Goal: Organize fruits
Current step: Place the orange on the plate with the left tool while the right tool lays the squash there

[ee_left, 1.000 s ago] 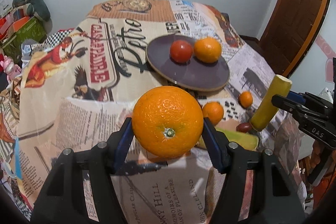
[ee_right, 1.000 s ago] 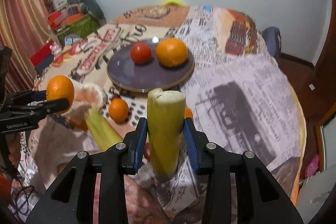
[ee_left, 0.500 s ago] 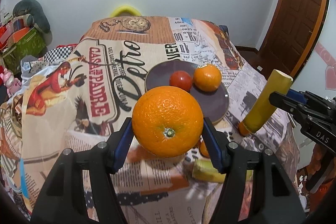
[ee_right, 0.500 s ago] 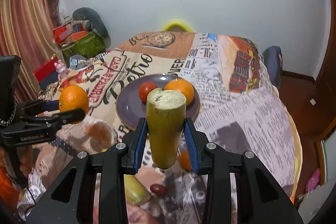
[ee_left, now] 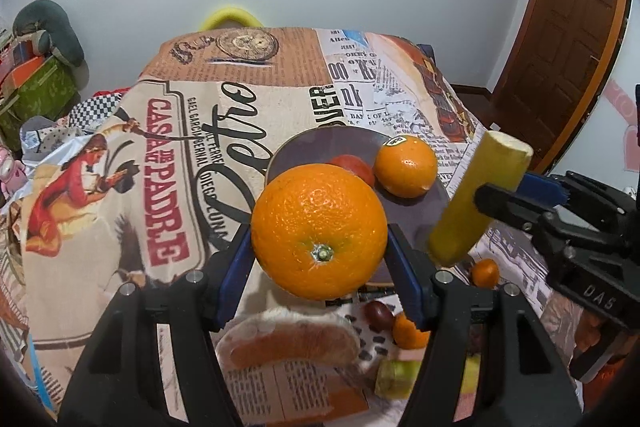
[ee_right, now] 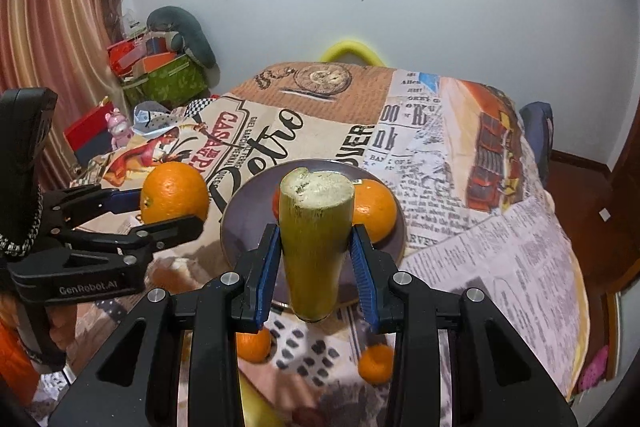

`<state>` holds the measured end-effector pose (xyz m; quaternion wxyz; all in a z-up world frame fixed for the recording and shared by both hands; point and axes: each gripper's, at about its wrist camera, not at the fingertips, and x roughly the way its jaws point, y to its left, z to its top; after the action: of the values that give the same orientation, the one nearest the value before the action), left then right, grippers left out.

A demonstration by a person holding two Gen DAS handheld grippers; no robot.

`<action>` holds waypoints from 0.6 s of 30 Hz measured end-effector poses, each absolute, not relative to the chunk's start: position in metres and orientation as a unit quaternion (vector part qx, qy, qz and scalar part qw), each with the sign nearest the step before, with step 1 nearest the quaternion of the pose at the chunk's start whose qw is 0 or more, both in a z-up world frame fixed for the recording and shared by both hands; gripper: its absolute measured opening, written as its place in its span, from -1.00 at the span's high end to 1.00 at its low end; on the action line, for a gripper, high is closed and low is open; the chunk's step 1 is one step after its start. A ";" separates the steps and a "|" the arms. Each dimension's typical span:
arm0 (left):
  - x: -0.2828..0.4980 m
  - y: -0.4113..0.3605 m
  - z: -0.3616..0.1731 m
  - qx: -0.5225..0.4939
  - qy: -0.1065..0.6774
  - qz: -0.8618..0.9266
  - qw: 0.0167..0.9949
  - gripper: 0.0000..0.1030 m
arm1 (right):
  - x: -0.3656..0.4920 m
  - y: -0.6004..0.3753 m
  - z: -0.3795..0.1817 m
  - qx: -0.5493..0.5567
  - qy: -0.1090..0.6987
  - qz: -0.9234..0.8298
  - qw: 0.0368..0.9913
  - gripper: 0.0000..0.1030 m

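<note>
Both fruits hang in the air above the surface, lifted clear so they can travel to the plate beyond them, I'd guess. The left tool is clamped on the big orange, stem end facing back toward the camera. The right tool pinches the yellow-green stalk at its lower half — long axis nearly upright, cut end up, tilting slightly toward the plate, where an orange and a tomato already sit.
</note>
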<state>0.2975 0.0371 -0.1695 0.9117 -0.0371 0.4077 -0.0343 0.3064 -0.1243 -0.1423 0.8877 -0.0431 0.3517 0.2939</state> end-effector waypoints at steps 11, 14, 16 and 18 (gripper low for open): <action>0.336 0.042 -0.193 -0.041 0.429 -0.040 0.901 -0.25 | 0.332 -0.106 -0.164 -0.050 0.363 0.304 0.879 0.37; 0.342 0.042 -0.199 -0.042 0.438 -0.041 0.897 -0.25 | 0.336 -0.102 -0.166 -0.052 0.362 0.305 0.879 0.37; 0.346 0.042 -0.204 -0.044 0.445 -0.042 0.894 -0.25 | 0.338 -0.102 -0.167 -0.049 0.361 0.302 0.881 0.37; 0.348 0.042 -0.207 -0.047 0.450 -0.045 0.890 -0.25 | 0.340 -0.103 -0.168 -0.048 0.361 0.300 0.882 0.36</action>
<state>0.3485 0.0421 -0.2074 0.8905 -0.0467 0.4505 -0.0446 0.3399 -0.1027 -0.1682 0.8818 -0.0479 0.3610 0.2998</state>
